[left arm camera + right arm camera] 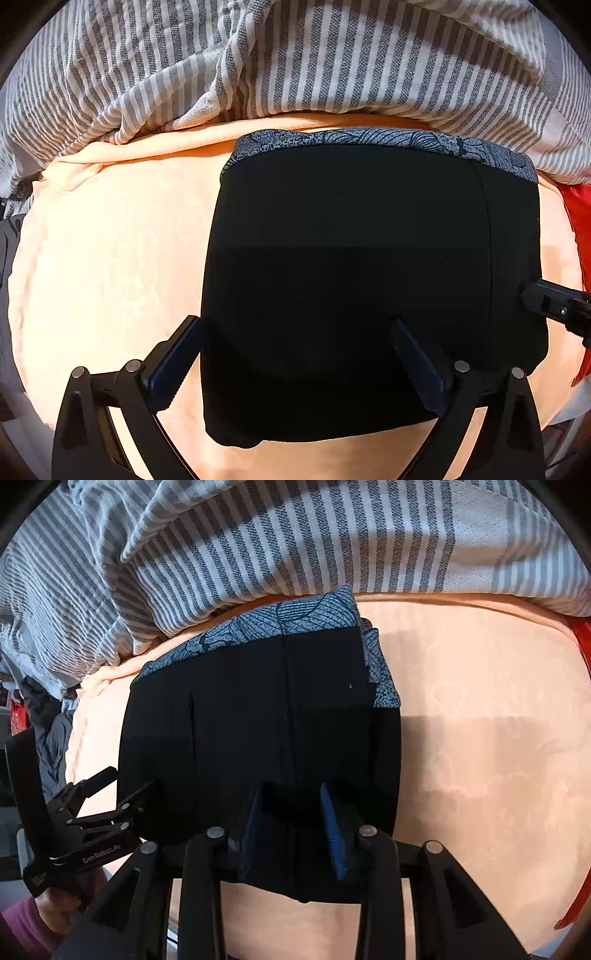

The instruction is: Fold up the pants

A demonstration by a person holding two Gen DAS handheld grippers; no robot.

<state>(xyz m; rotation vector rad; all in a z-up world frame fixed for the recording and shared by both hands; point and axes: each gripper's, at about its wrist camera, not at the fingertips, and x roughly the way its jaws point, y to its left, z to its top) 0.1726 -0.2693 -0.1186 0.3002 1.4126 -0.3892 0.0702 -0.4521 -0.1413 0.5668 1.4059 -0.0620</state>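
The black pants [351, 288] lie folded in the middle of the frame on the peach blanket [110, 258]; they look soft and floppy — I'd grab an edge; my left claw [295, 373] is spread wide; my right claw [291, 830] is half open.

Both wrist cams look down close over the bed [110, 258], L from the near-left, R from the near-right; both share the folded pants [351, 277] and striped blanket [295, 546].

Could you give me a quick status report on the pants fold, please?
Left gripper open, astride the near left edge of the pants. Right gripper open over their near edge. Black pants folded into a compact rectangle on the peach sheet. Striped blanket bunched behind, not blocking.
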